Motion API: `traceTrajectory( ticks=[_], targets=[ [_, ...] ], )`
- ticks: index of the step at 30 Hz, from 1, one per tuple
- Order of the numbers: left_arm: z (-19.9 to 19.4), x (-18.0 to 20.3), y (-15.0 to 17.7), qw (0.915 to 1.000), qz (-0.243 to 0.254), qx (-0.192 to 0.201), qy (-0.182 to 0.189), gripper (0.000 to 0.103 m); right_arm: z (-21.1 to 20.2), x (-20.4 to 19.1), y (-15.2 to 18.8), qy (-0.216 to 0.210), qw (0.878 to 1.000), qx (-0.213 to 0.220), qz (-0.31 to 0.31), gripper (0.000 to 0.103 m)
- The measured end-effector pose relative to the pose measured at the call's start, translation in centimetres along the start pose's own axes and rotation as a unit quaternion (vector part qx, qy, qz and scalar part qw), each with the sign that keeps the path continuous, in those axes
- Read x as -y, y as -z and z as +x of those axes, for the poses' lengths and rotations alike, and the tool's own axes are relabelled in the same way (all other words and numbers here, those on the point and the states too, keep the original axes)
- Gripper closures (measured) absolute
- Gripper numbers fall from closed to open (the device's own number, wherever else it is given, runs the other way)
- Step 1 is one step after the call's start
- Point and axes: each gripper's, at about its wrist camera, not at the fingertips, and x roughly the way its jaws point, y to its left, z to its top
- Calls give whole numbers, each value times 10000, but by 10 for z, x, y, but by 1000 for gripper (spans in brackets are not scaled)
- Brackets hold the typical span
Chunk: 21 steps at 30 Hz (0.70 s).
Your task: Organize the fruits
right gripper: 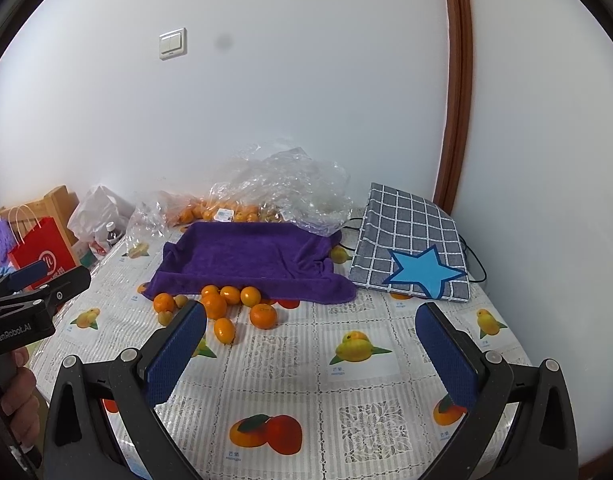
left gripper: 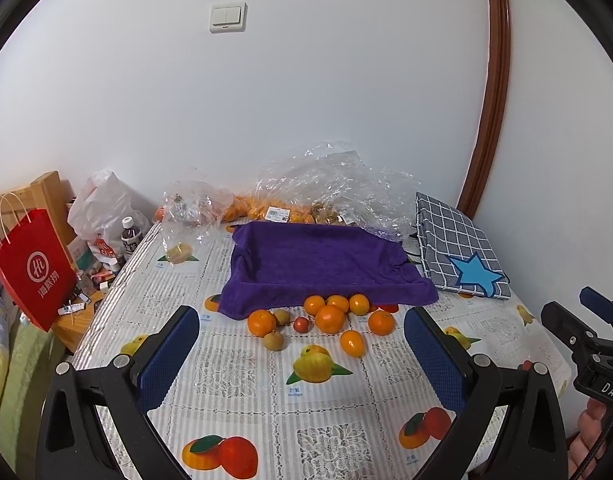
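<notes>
my left gripper [left gripper: 302,354] and my right gripper [right gripper: 311,344] both hover with jaws spread wide and nothing between them, above the fruit-print tablecloth [left gripper: 242,376]. the loose oranges [left gripper: 329,318] and small brownish fruits [left gripper: 274,340] lie clustered on the cloth at the near edge of the purple towel [left gripper: 318,264], with the clear plastic bags [left gripper: 326,184] behind it by the wall.

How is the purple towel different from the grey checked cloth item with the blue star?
The purple towel is plain, soft and rumpled, its edges turned up like a tray; the grey checked item is flat, patterned and bears a blue star. Oranges lie against the towel's front edge, none by the checked item. Both rest on the fruit-print tablecloth.
</notes>
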Motion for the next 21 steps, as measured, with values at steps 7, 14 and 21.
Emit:
traceTrajectory(
  ticks=[7, 14, 21],
  targets=[
    [-3, -1, 0, 10000, 9, 13, 37, 0, -1, 0, -1, -26, 10000, 8, 41, 0],
    [-4, 0, -2, 10000, -9, 29, 62, 0, -3, -3, 0, -33, 10000, 36, 24, 0],
    [-9, 0, -4, 10000, -20, 64, 71, 0, -3, -4, 0, -31, 10000, 47, 22, 0]
  ],
)
